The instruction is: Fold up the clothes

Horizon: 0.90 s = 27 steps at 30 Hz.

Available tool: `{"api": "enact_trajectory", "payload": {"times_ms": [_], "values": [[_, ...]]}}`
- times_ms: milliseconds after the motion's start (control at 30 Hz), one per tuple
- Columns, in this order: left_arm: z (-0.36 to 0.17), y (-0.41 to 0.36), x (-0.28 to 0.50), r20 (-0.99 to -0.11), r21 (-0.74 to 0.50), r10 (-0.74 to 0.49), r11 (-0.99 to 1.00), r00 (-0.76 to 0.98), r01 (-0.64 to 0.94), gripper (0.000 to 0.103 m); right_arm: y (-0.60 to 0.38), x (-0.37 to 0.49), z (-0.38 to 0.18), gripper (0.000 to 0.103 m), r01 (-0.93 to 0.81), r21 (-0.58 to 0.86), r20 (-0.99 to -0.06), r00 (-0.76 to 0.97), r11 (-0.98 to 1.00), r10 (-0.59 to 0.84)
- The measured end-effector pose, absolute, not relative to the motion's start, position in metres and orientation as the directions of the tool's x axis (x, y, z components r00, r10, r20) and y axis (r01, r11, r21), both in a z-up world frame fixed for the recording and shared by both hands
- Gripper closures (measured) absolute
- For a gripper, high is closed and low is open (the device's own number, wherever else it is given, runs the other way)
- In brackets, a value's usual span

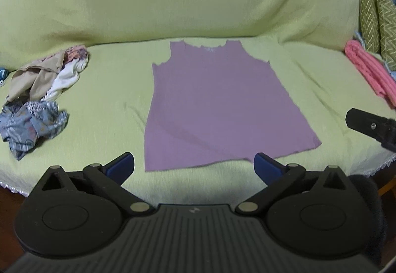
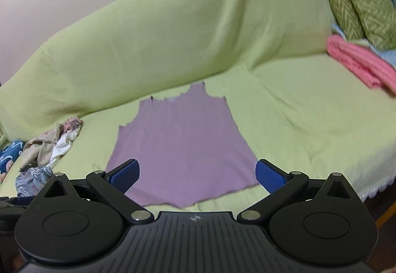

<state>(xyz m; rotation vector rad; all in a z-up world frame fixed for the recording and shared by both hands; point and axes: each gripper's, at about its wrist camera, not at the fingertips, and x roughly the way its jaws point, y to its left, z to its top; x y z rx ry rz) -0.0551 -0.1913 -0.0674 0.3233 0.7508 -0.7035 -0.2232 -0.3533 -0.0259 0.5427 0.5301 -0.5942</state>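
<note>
A mauve sleeveless top (image 1: 212,104) lies flat and spread out on the green sofa cover (image 1: 111,89), neckline toward the backrest, hem toward me. It also shows in the right wrist view (image 2: 183,146). My left gripper (image 1: 194,165) is open and empty, hovering just in front of the hem. My right gripper (image 2: 198,175) is open and empty, above the hem's right part. Part of the right gripper shows at the right edge of the left wrist view (image 1: 371,128).
A pile of crumpled clothes (image 1: 37,97) lies on the left of the seat. Folded pink cloth (image 1: 371,74) and green zigzag cushions (image 1: 378,25) sit at the right end. The sofa's front edge with white lace trim (image 1: 381,166) is near me.
</note>
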Motion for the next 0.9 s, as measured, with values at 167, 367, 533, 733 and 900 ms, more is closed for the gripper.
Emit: {"api": "enact_trajectory", "payload": {"times_ms": [167, 367, 533, 733, 900], "values": [[-0.077, -0.197, -0.058, -0.734, 0.059, -0.43, 0.73, 0.525, 0.68, 0.001, -0.355, -0.218, -0.037, 0.0, 0.64, 0.287, -0.629, 0.687, 0.712, -0.364], [-0.083, -0.201, -0.05, -0.762, 0.028, -0.419, 0.74, 0.494, 0.672, 0.001, -0.362, -0.208, -0.05, 0.0, 0.621, 0.274, -0.652, 0.681, 0.734, -0.333], [-0.092, -0.208, -0.043, -0.778, 0.022, -0.409, 0.741, 0.477, 0.671, 0.001, -0.368, -0.201, -0.063, 0.0, 0.631, 0.273, -0.675, 0.664, 0.726, -0.322], [-0.107, -0.215, -0.035, -0.809, 0.004, -0.397, 0.734, 0.435, 0.679, 0.001, -0.374, -0.192, -0.078, 0.0, 0.64, 0.265, -0.714, 0.633, 0.721, -0.3], [-0.116, -0.218, -0.024, -0.826, -0.008, -0.382, 0.743, 0.415, 0.669, 0.001, -0.377, -0.179, -0.084, 0.0, 0.636, 0.249, -0.734, 0.616, 0.731, -0.286]]}}
